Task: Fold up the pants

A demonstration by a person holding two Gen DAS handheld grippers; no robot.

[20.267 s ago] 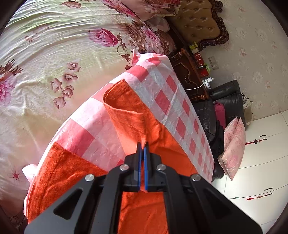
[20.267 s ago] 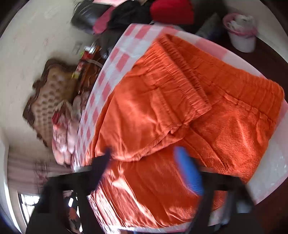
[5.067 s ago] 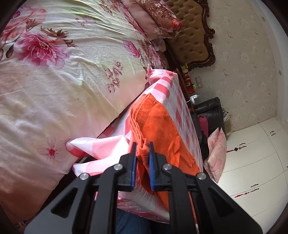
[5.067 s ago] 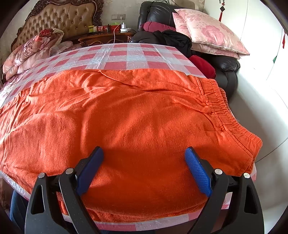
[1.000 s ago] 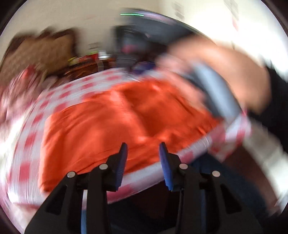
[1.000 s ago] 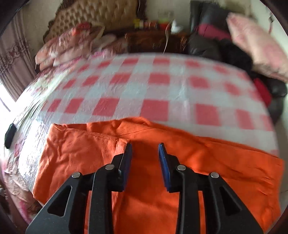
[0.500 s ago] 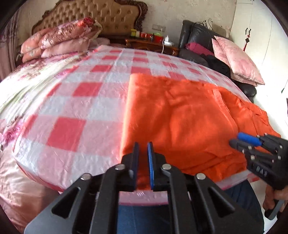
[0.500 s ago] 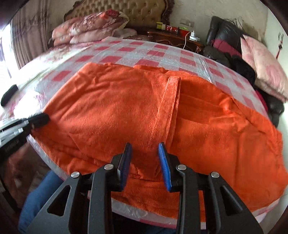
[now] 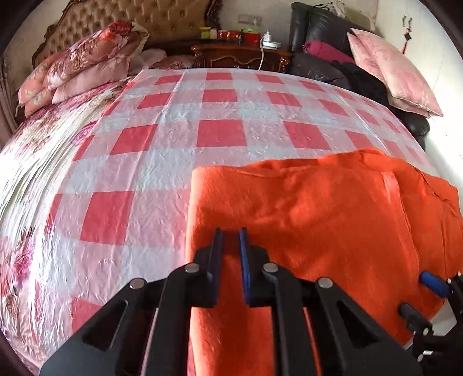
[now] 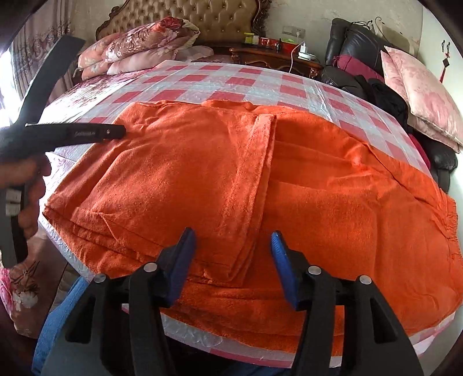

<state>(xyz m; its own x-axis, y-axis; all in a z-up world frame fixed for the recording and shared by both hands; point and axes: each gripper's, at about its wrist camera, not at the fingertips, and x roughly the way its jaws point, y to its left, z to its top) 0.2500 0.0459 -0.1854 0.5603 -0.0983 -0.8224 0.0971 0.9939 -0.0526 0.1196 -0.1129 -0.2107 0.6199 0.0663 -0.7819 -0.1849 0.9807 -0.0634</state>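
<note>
Right now we've got the orange pants (image 10: pixel 289 185) lying partly folded on the red-and-white checked plastic cover (image 9: pixel 220 133), along the near edge of the bed, long axis running left-right across both views. In the right wrist view one end is already doubled over the rest; its hem strip runs away from us down the middle of the pile, waistband end off to the right.

The left gripper (image 9: pixel 230 254) sits at the pants' left end, w/ the folded edge just beside its tips. Its jaws are closing, down to a narrow slot; orange cloth shows in the gap, but we can't tell if the pads actually pinch it yet. The right gripper (image 10: pixel 233 260) hovers over the near edge by the hem corner, jaws opening, nothing held, cloth lying below the pads rather than between them.

So the key relation, as we judge it: the cloth lies ahead of & under both tools, the left one nearer the fold edge, the right one nearer the loose hem & the waistband side. Any next fold would prob. run along that left-right axis.

Around: floral pillows (image 9: pixel 84 60) and a tufted headboard (image 10: pixel 202 17) at the far end, a dark wood nightstand (image 9: pixel 240 55), a pink cushion (image 9: pixel 393 72) on a black leather seat at right. Nothing sits on the pants; the near bed edge is close, so cloth could slide off.
</note>
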